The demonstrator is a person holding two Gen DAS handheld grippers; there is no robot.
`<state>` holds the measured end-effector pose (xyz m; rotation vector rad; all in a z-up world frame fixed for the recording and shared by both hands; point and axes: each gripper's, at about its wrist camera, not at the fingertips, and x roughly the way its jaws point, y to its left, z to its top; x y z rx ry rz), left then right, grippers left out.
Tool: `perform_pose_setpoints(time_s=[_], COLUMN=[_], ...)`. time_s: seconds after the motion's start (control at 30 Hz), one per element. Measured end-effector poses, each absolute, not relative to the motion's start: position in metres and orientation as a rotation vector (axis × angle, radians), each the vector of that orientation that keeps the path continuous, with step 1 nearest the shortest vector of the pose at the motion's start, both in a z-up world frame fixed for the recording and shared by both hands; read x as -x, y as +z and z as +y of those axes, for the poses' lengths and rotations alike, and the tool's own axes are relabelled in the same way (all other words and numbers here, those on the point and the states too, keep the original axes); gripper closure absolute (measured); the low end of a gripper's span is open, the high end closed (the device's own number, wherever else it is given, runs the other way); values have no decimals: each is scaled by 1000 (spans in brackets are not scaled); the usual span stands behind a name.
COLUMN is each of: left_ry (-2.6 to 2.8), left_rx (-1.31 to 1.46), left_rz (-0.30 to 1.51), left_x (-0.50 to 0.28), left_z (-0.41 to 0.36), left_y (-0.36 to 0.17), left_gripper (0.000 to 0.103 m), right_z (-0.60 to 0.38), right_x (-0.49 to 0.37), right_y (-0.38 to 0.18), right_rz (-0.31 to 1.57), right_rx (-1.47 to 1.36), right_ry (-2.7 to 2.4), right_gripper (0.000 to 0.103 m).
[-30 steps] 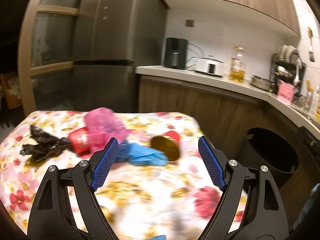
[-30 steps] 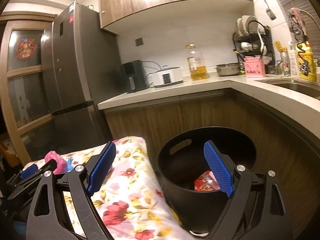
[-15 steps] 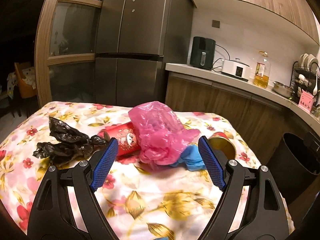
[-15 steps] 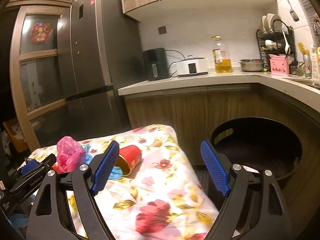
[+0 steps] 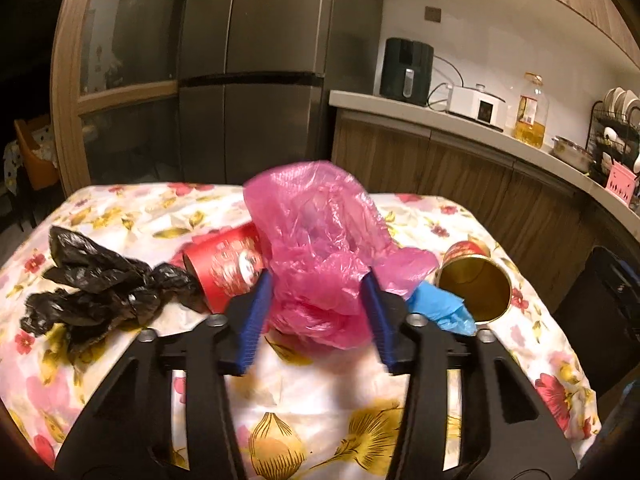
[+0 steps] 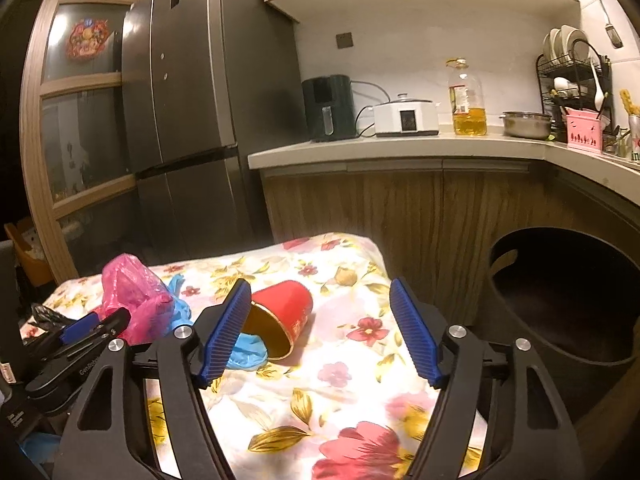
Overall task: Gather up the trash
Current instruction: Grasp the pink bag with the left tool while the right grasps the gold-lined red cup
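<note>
A crumpled pink plastic bag (image 5: 316, 240) lies on the floral tablecloth (image 5: 320, 400); it also shows in the right wrist view (image 6: 132, 296). My left gripper (image 5: 316, 312) is open, its blue pads either side of the bag's lower part, narrower than before. Around it lie a black bag (image 5: 100, 284), a red cup on its side (image 5: 224, 260), a blue glove (image 5: 444, 308) and a second red cup with gold inside (image 5: 476, 280). My right gripper (image 6: 320, 332) is open and empty above the table, the gold-lined cup (image 6: 280, 316) beside its left pad.
A black trash bin (image 6: 560, 300) stands right of the table, against the wooden cabinets. A fridge (image 6: 192, 100) stands behind the table. The counter (image 6: 400, 148) holds an air fryer, a cooker, an oil bottle and a dish rack.
My left gripper moved forward to the pink bag and its pads narrowed around it. My right gripper swung left from over the bin to over the table.
</note>
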<state>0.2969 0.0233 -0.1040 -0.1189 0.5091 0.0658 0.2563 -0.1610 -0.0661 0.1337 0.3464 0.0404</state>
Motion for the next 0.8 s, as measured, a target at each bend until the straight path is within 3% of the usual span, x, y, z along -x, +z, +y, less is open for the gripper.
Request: perform_pose_setpoints(time_s=[0.43, 0.8], left_ry=[9, -20], left_rx=[180, 253], left_rz=[464, 373], left_x=[-285, -251], left_z=[34, 49], left_y=[-104, -82], left_gripper=[90, 91], right_z=[-137, -128], right_x=[-292, -309], right_y=[-96, -107], right_rz=[444, 501], right_rx=[-79, -55], right_ry=[49, 60], right_gripper=[49, 65])
